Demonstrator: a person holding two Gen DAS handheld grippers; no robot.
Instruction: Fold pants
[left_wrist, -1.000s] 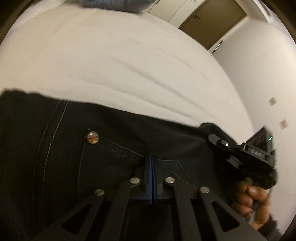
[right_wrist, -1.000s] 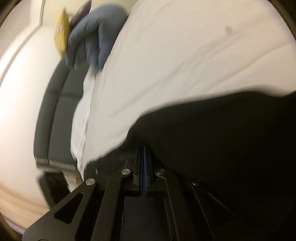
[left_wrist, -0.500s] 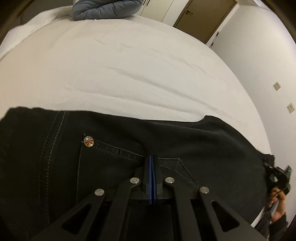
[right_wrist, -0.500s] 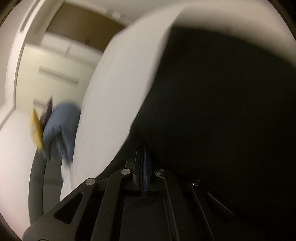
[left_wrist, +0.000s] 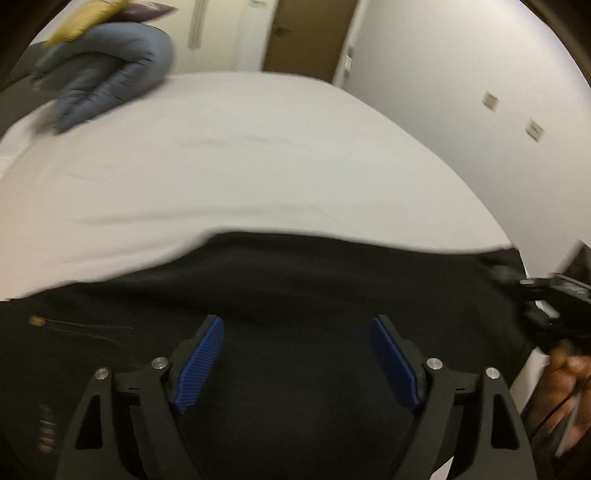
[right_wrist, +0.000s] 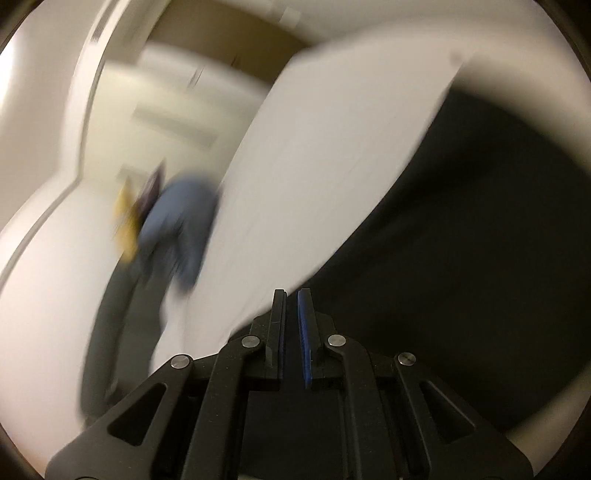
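Observation:
The black pants (left_wrist: 295, 295) lie flat on the white bed (left_wrist: 258, 155), filling the lower half of the left wrist view. My left gripper (left_wrist: 297, 332) is wide open just above them, with nothing between its blue pads (left_wrist: 201, 360). My right gripper (right_wrist: 292, 310) shows a narrow gap between its jaws, over the edge of the pants (right_wrist: 480, 240); the view is blurred and nothing is seen in the gap. The right gripper and the hand holding it also show at the right edge of the left wrist view (left_wrist: 554, 306).
A grey-blue bundle of cloth (left_wrist: 107, 81) with a yellow item (left_wrist: 81, 22) lies at the bed's far left corner. A brown door (left_wrist: 310, 37) and white walls stand behind the bed. The bed's right edge is close to the wall.
My left gripper has let go of the pants and opened wide. My right gripper's jaws have parted slightly, and it keeps swinging fast. The pants now lie flat.

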